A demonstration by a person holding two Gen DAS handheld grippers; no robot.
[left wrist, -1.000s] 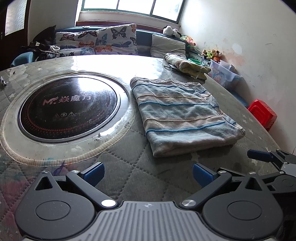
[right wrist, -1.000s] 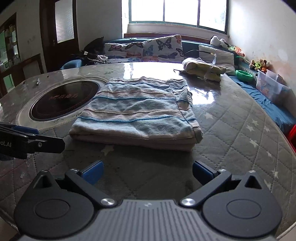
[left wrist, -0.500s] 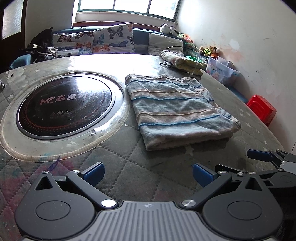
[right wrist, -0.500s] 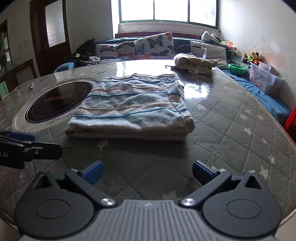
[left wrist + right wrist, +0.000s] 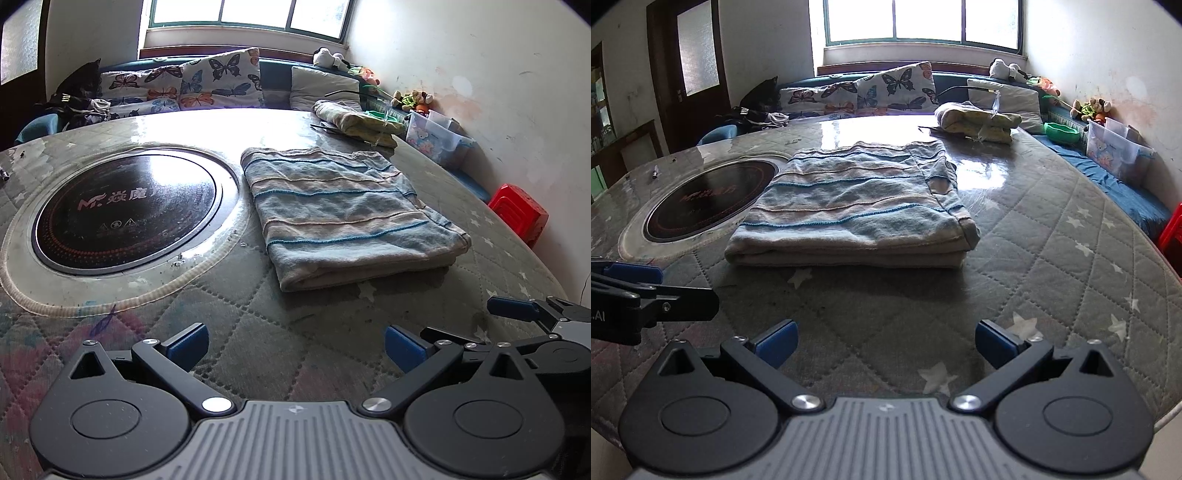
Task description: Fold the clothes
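Left wrist view: round quilted tabletop [image 5: 258,350], glossy toward the far rim. Black induction hob [image 5: 125,210] set into it, just left of the folded striped garment [image 5: 343,218], which lies flat mid-tabletop, fold edge nearest. Second bundled cloth [image 5: 354,122] at the far edge, well apart. Red stool [image 5: 517,210] beyond the right rim. Bare quilt between garment and both grippers. Left hand-held gripper [image 5: 295,343] released, holding nothing; right hand-held gripper [image 5: 884,339] likewise spread wide.

Striped cloth garment [image 5: 857,206] soft, nubbly; quilted table cover [image 5: 1052,258] glossy.
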